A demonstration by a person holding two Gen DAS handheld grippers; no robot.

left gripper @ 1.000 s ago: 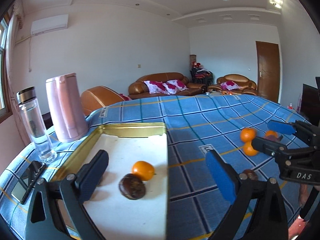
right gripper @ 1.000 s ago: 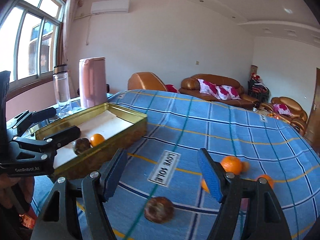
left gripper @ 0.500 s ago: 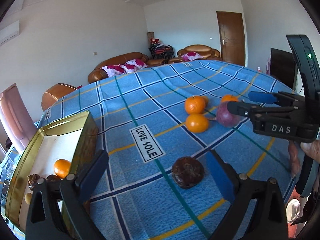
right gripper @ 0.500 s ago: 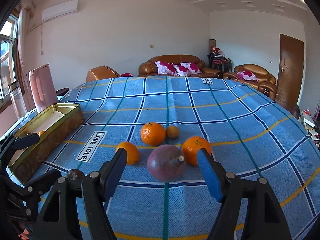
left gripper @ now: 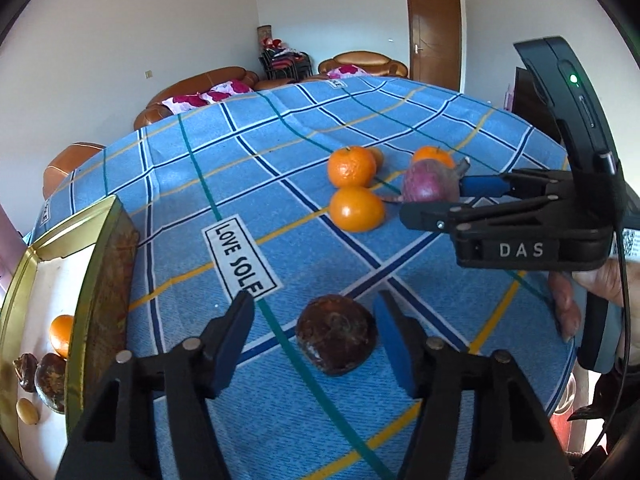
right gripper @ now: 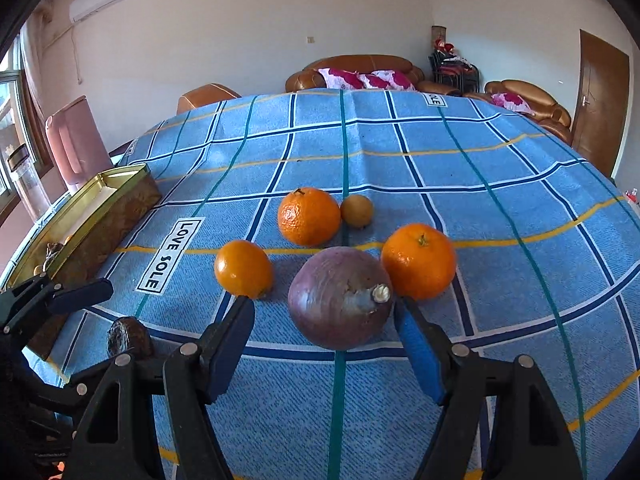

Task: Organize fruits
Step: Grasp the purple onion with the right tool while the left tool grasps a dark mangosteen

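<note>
My left gripper (left gripper: 314,312) is open, its pads on either side of a dark brown wrinkled fruit (left gripper: 337,333) on the blue checked cloth, not touching. My right gripper (right gripper: 325,316) is open around a large purple fruit (right gripper: 340,297); the same fruit (left gripper: 430,182) shows in the left wrist view. Three oranges (right gripper: 309,216) (right gripper: 243,268) (right gripper: 418,261) and a small yellow fruit (right gripper: 357,210) lie just beyond it. A gold tin tray (left gripper: 100,280) at the left holds an orange (left gripper: 62,335), dark fruits (left gripper: 50,376) and a small pale fruit (left gripper: 28,411).
A pink kettle (right gripper: 74,144) and a glass bottle (right gripper: 26,178) stand beyond the tray (right gripper: 100,204) at the table's left. The cloth carries a "LOVE SOLE" label (left gripper: 240,258). The table edge falls away at the right. Sofas and a door stand behind.
Both grippers have moved forward and down. The left has turned from the tray to straddle the brown fruit. The right has closed in around the purple fruit.
</note>
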